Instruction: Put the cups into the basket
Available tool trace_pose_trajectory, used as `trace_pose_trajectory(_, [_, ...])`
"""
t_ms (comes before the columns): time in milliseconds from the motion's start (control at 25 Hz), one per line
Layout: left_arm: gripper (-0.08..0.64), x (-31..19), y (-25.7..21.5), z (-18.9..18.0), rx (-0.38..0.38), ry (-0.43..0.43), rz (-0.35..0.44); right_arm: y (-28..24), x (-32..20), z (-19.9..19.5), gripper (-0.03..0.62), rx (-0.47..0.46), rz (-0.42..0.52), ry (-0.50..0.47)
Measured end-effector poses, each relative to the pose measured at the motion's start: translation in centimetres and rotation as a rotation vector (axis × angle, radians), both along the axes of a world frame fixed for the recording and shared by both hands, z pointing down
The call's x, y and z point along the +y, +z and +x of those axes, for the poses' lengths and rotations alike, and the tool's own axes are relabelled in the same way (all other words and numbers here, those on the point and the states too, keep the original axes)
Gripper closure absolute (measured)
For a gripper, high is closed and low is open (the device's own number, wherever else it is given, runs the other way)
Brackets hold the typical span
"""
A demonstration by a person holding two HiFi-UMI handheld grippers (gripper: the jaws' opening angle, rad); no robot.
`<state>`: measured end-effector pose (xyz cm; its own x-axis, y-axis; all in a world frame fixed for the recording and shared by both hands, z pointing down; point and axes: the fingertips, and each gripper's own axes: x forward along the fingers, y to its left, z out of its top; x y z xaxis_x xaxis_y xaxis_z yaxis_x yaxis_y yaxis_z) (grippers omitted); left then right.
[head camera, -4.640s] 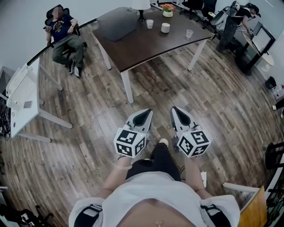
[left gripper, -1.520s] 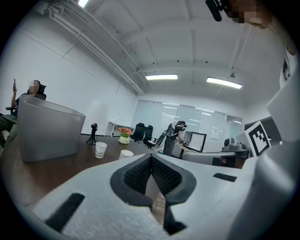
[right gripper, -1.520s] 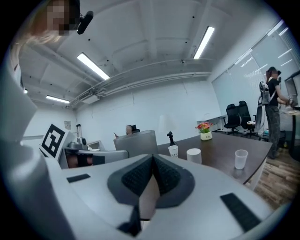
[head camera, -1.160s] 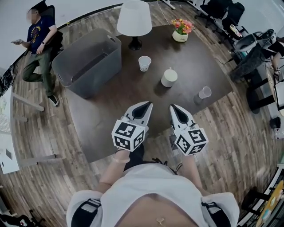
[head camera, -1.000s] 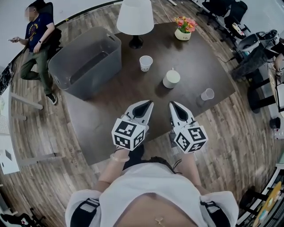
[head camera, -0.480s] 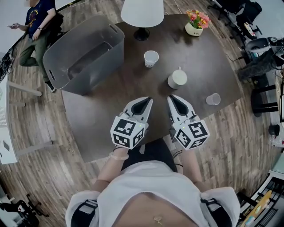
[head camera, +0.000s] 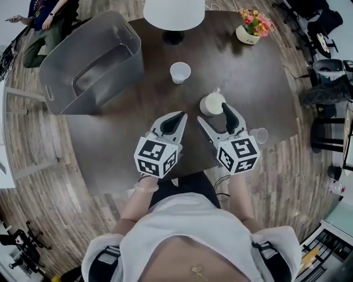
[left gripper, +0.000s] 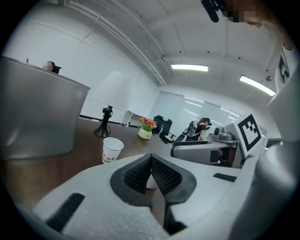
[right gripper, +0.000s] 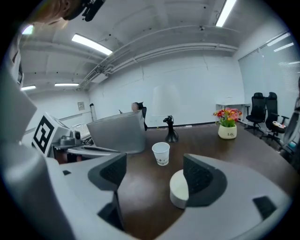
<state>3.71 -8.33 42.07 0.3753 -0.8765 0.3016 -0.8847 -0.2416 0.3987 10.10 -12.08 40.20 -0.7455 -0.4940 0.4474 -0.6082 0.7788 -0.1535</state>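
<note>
A white mug (head camera: 211,103) stands on the dark table (head camera: 110,148), with a white paper cup (head camera: 180,72) beyond it and a clear plastic cup (head camera: 258,135) near the right edge. The grey basket (head camera: 88,60) sits at the table's far left. My right gripper (head camera: 216,117) hovers just short of the mug, its jaws opening with nothing between them. In the right gripper view the mug (right gripper: 179,188) shows partly behind the right finger, ahead of the gripper (right gripper: 154,176). My left gripper (head camera: 175,118) is shut and empty beside it. Its own view shows the paper cup (left gripper: 111,150) ahead.
A white lamp (head camera: 174,14) stands at the back of the table and a flower pot (head camera: 251,30) at the back right. A seated person (head camera: 44,16) is beyond the basket. Office chairs (head camera: 331,71) stand to the right on the wooden floor.
The table has come closer and both grippers now reach over its near part. The right gripper's jaws, shut before, have spread apart next to the mug.
</note>
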Motion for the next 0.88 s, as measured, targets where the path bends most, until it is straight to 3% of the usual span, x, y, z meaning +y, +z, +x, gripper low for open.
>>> trace_pose_trajectory(320, [0.549, -3.0, 3.4, 1.9, -0.004, -0.028, -0.091, 4.5, -3.7, 2.7, 0.204, 0.167, -0.020, -0.065])
trace_pose_trajectory(560, [0.549, -3.4, 5.4, 2.5, 0.011, -0.070, -0.156, 7.6, -4.8, 2.0, 0.192, 0.226, -0.112, -0.177])
trace_pose_trajectory(720, [0.549, -4.2, 6.6, 2.2, 0.007, -0.108, -0.185, 10.4, -4.5, 1.5, 0.164, 0.324, -0.142, -0.271])
trace_pose_trajectory(880, [0.549, -4.2, 7.5, 1.8, 0.002, -0.149, -0.221, 11.9, -4.4, 0.7, 0.163, 0.385, -0.139, -0.286])
